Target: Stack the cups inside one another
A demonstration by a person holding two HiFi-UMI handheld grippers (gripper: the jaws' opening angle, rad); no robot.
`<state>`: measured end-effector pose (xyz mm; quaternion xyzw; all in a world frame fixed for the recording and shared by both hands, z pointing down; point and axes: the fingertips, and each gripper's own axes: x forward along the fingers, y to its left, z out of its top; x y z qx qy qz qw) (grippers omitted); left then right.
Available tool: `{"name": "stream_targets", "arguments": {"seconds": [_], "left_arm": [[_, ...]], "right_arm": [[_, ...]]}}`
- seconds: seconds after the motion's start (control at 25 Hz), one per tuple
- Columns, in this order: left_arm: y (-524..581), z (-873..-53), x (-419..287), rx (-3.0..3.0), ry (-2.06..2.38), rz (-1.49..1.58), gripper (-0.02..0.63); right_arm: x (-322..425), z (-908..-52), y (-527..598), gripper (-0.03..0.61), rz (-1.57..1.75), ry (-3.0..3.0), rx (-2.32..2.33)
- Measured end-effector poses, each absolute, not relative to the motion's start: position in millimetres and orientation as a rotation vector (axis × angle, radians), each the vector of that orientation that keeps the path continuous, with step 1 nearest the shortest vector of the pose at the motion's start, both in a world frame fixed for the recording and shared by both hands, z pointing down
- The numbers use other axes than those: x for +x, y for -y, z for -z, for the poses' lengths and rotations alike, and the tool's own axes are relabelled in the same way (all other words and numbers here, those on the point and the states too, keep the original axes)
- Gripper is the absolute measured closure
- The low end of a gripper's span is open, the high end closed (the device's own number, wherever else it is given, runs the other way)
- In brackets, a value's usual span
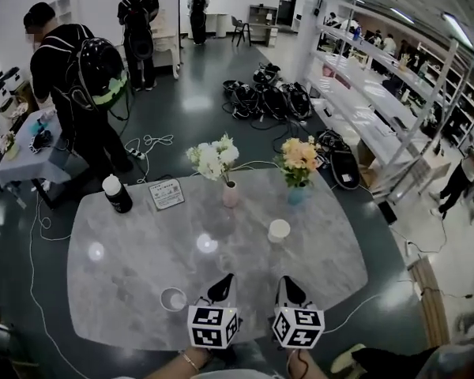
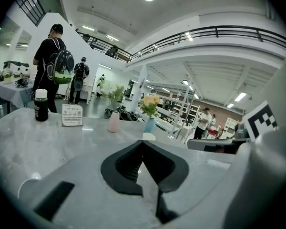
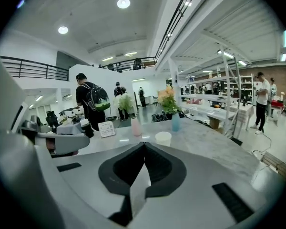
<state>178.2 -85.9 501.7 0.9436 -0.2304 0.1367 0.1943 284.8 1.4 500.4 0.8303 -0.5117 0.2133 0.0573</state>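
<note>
Marble table (image 1: 118,251): two cups (image 1: 279,230) (image 1: 173,299) apart, two vases (image 1: 231,194) (image 1: 297,195); left tongs (image 1: 223,281), right tongs (image 1: 287,283) both together

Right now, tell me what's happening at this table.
A person holds both tools over the near edge of the grey marble-pattern table. The left hand-held gripper and the right hand-held gripper are both shut and empty. A white round cup stands upright further in, and a pale cup sits apart from it, near the left one. Nothing is stacked yet.
</note>
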Motion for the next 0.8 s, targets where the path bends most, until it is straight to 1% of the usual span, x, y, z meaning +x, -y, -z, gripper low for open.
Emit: {"name": "stream_targets", "arguments": {"seconds": [0.32,0.8], "left_arm": [[75,-523,197,2.632,0.548,-0.435,0.618],[100,-528,244,2.593,0.68,-0.472,0.618]], "right_arm": [[295,-515,-33,0.571,-0.694,1.439,2.569],[351,-520,14,0.571,-0.728,1.604,2.5]]}}
